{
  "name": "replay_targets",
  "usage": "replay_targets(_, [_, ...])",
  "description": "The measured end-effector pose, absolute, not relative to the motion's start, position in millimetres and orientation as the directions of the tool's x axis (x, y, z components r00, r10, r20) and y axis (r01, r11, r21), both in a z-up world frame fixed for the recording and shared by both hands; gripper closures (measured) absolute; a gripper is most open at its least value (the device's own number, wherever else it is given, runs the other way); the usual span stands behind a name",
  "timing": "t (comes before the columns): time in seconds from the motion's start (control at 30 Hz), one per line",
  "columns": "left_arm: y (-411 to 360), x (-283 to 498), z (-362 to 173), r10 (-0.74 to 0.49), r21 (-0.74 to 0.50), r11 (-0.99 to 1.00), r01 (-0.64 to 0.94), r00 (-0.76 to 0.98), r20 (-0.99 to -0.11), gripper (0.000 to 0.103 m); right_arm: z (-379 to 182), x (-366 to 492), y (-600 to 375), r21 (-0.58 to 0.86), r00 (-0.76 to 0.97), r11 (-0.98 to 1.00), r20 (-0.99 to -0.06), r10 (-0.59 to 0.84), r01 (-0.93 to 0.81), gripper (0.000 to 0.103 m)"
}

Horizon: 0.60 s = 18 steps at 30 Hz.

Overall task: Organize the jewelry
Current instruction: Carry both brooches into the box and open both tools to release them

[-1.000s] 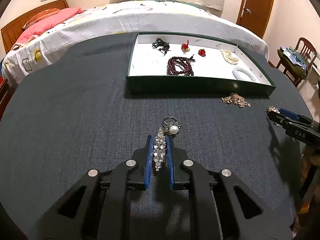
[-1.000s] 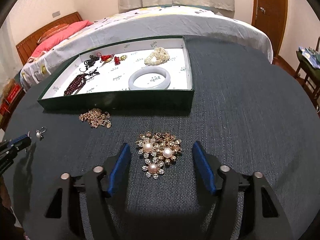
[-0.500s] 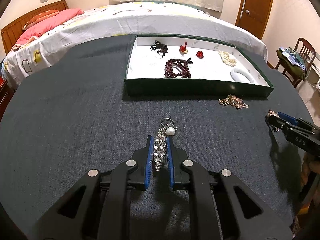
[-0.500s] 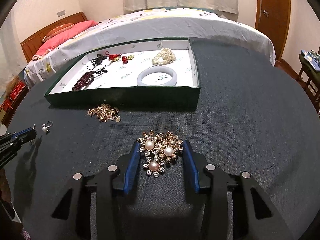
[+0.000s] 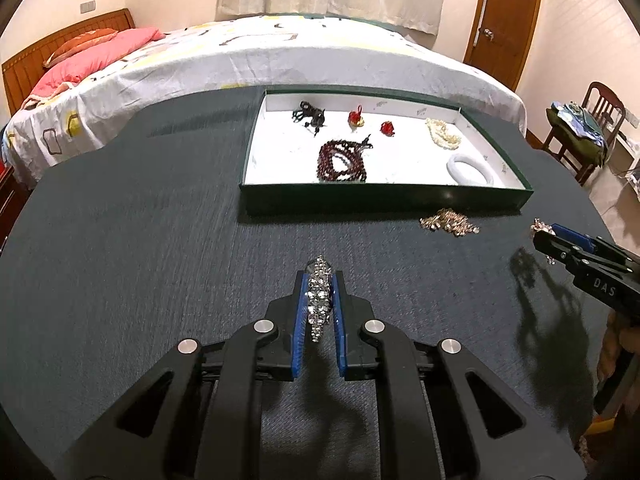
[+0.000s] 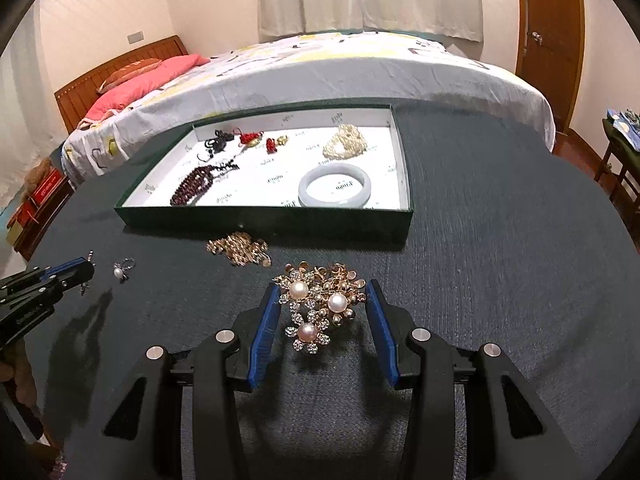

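My left gripper [image 5: 319, 282] is shut on a silver rhinestone brooch [image 5: 318, 300] and holds it above the dark table. My right gripper [image 6: 320, 292] is shut on a gold flower brooch with three pearls [image 6: 320, 304], lifted off the table; it also shows in the left wrist view [image 5: 544, 236]. A green tray with a white floor [image 5: 384, 198] holds dark red beads [image 5: 342, 160], a white bangle [image 6: 335, 186], a pearl bracelet [image 6: 345, 144] and red and black charms. A gold chain [image 6: 239, 249] and a pearl ring [image 6: 121, 270] lie on the table before the tray.
The round table has a dark cloth [image 5: 140, 240]. A bed with a white cover [image 5: 280, 60] stands behind the table. A chair with clothes [image 5: 580, 124] is at the right, and a wooden door [image 5: 508, 8] behind.
My left gripper has lifted the silver brooch, leaving the pearl ring on the table. My right gripper has closed on the gold pearl brooch and raised it. Both views have risen.
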<state>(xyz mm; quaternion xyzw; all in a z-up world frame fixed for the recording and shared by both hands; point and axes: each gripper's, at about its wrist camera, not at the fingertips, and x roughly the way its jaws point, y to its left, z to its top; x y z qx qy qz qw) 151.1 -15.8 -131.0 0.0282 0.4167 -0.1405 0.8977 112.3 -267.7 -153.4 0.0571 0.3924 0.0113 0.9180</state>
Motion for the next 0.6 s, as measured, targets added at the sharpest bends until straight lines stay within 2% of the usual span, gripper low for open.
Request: replay_targets(0.6, [-23.6,149.8,-124.0,-0.236,-0.061,0.956,0.287,0.628,-0.741,0.091,-151.2,113.8,-261.8,0.125,0.693,0.992,-0.715,0.087,0.005,0.06])
